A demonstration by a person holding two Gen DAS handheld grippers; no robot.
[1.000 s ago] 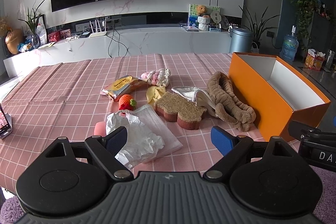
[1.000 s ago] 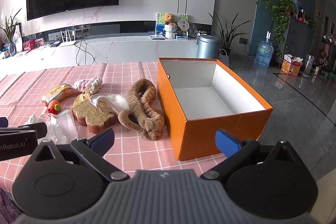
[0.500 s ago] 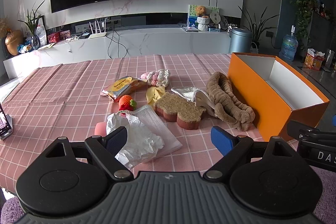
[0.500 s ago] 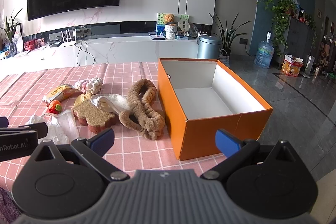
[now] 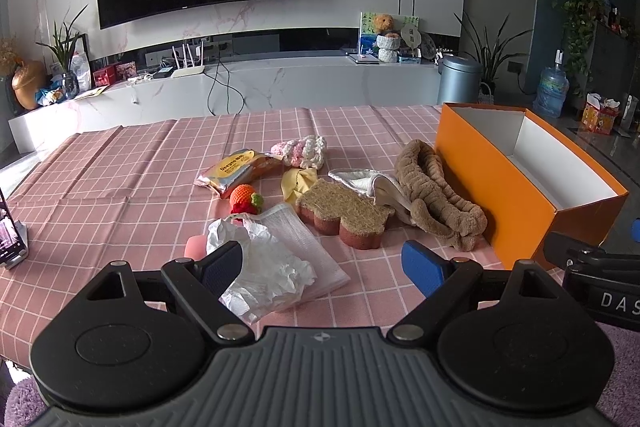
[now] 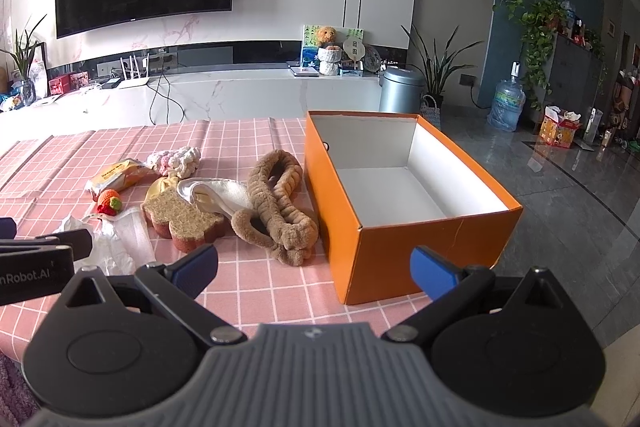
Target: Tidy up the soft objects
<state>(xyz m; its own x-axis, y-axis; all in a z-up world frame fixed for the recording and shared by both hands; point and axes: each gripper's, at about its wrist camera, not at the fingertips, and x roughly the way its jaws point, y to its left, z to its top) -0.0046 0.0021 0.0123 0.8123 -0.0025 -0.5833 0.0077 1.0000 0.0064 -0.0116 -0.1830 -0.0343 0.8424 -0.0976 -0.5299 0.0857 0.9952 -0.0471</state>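
Soft items lie in a cluster on the pink checked tablecloth: a brown plush headband, a white cloth, a brown bread-shaped sponge, a crocheted strawberry, a pink-white knit piece, a snack packet, and crumpled white plastic. An empty orange box stands to their right. My left gripper hovers open near the plastic. My right gripper is open before the box's near corner.
A phone on a stand sits at the table's left edge. Beyond the table are a white TV console, a grey bin and a water bottle. The floor drops away right of the box.
Both views have barely shifted; the objects lie where they were and both grippers stay open.
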